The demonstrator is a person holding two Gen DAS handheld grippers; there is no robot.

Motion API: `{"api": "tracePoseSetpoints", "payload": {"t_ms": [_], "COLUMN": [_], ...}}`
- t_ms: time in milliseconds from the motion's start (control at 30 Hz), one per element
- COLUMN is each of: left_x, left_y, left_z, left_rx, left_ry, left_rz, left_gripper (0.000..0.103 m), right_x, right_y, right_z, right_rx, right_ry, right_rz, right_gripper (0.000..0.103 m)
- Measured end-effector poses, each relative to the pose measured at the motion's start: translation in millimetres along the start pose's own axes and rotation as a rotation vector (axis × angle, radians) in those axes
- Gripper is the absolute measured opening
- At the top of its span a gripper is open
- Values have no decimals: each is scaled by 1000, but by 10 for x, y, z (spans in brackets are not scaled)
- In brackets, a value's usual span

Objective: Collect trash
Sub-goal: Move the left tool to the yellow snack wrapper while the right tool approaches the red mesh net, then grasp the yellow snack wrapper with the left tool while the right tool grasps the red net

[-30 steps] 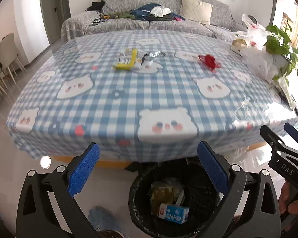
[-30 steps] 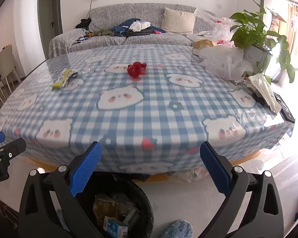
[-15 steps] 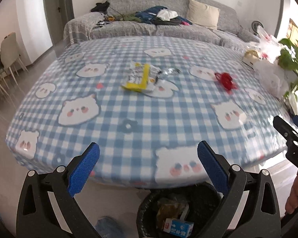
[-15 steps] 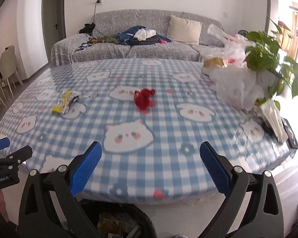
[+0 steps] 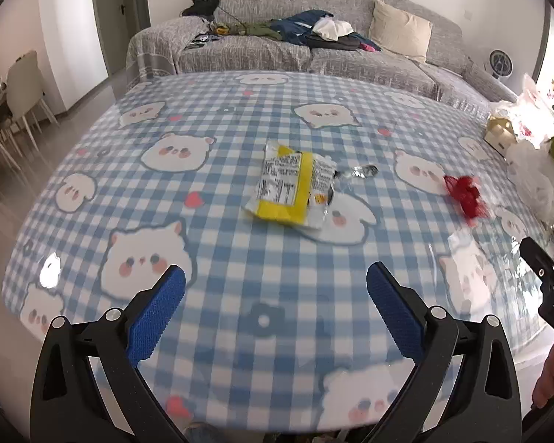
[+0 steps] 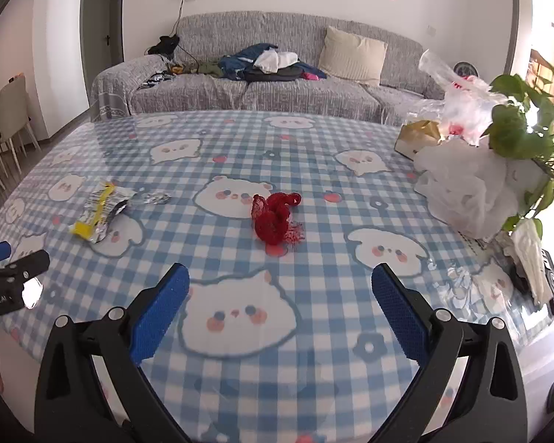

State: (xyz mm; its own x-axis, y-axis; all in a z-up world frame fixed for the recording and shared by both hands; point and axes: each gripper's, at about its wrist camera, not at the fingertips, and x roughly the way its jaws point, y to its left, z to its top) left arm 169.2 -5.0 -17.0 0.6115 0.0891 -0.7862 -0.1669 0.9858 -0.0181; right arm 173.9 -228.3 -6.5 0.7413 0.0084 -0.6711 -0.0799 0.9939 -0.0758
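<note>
Left gripper (image 5: 275, 304) hovering over blue checked tablecloth (image 5: 240, 265), fingers spread wide, gripping nothing – crumpled yellow-silver snack wrapper (image 5: 290, 190) lying ahead; right gripper (image 6: 280, 304) gaping too – red mesh scrap (image 6: 277, 219) sitting mid-table

A blue-checked table (image 6: 314, 155) with bear faces filled the foreground. Behind it stood a grey sofa (image 6: 240, 85) strewn with clothes (image 6: 266, 62) and a beige cushion (image 6: 352, 55). A leafy plant (image 6: 524, 129) and white plastic bags (image 6: 469, 184) sat at the table's right edge, and pale chairs (image 5: 22, 85) stood far left.
</note>
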Motion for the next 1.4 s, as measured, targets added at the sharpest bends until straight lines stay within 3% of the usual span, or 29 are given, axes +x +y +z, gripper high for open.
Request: {"api": "tracePoseSetpoints", "payload": {"t_ms": [367,533,933,1200,1300,1400], "left_x": [568,805,1069,1223,1227,1217], "left_y": [-72,-64,-220,-220,-212,-225], "left_z": [466,646,736,696,692,687], "left_rx": [31,37,75,65,64,74], "left_ry": [21,34,67,93,94,96], "left_rz": [0,-9,-67,-49,-49,-42], "left_gripper": [97,96,95,75,61,54], "right_x": [663,952,1267,1393,1402,1424], "right_y": [-139,-155,-95,-45,-23,8], "right_z": [320,415,495,426,410,394], "right_rx": [47,69,82,72,64,43], "right_ry": [84,121,152,187,194,203], "right_rz": [41,54,73,93,98,97], "right_gripper": [95,88,78,56,48,39]}}
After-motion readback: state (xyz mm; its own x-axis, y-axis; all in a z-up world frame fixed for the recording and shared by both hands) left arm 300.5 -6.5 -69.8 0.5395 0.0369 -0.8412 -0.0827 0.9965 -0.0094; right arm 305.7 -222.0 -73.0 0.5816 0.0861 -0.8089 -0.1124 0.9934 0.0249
